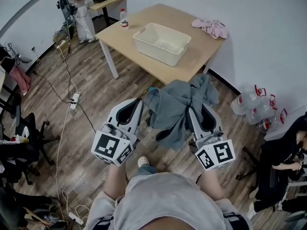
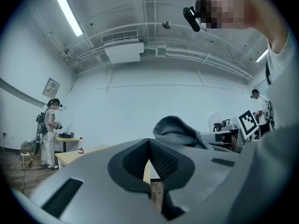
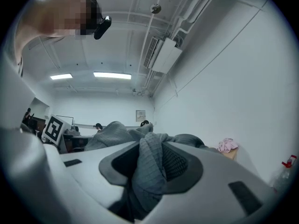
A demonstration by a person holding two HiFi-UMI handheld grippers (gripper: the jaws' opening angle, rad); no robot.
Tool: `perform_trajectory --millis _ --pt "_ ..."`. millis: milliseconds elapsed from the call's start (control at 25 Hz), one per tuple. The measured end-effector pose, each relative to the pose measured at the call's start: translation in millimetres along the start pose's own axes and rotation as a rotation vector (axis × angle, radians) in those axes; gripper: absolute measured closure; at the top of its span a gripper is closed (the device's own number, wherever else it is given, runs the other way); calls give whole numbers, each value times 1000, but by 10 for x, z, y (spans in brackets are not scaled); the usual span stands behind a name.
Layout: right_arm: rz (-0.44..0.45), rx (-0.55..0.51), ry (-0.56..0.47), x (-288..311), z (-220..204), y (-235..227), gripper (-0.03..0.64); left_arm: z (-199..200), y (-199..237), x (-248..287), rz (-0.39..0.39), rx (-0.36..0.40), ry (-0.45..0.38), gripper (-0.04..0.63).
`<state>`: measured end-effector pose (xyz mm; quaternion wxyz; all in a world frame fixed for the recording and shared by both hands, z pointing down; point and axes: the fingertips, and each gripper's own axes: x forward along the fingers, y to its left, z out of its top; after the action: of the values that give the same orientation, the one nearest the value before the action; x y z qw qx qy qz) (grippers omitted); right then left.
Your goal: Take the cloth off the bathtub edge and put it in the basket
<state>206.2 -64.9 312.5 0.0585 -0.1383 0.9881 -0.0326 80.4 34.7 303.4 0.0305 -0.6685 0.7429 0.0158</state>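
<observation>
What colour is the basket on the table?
Cream. The rectangular plastic basket shows best in the head view.

Head view looks down; gripper views face level, sharing cloth (image 1: 175,107).

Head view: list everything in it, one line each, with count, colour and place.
cloth: one, grey, hanging bunched from the right gripper
basket: one, cream, on the table, empty
table: one, light wood, against the wall ahead
bottle: one, clear, table's far left corner
pink cloth: one, pink, table's far right corner
water jugs: about three, clear, floor by the right wall
power strip: one, white, floor at left
left gripper: one, white and black, jaws together, nothing between
right gripper: one, white and black, shut on the cloth
</observation>
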Motion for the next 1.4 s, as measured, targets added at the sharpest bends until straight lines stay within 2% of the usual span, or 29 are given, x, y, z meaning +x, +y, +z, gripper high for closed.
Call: perform_trajectory --millis 400,720,1040,1400 --pt "-93 15 -22 738 -128 324 477 10 894 87 -102 7 0 595" --pt "-131 6 4 1087 -213 320 477 -113 1281 250 -128 -32 -7 595" --pt "-124 13 24 1802 -352 62 477 -269 1889 669 -102 -71 -4 595" --pt "-133 11 5 2730 -318 -503 477 -162 2556 1525 -100 -39 -22 595"
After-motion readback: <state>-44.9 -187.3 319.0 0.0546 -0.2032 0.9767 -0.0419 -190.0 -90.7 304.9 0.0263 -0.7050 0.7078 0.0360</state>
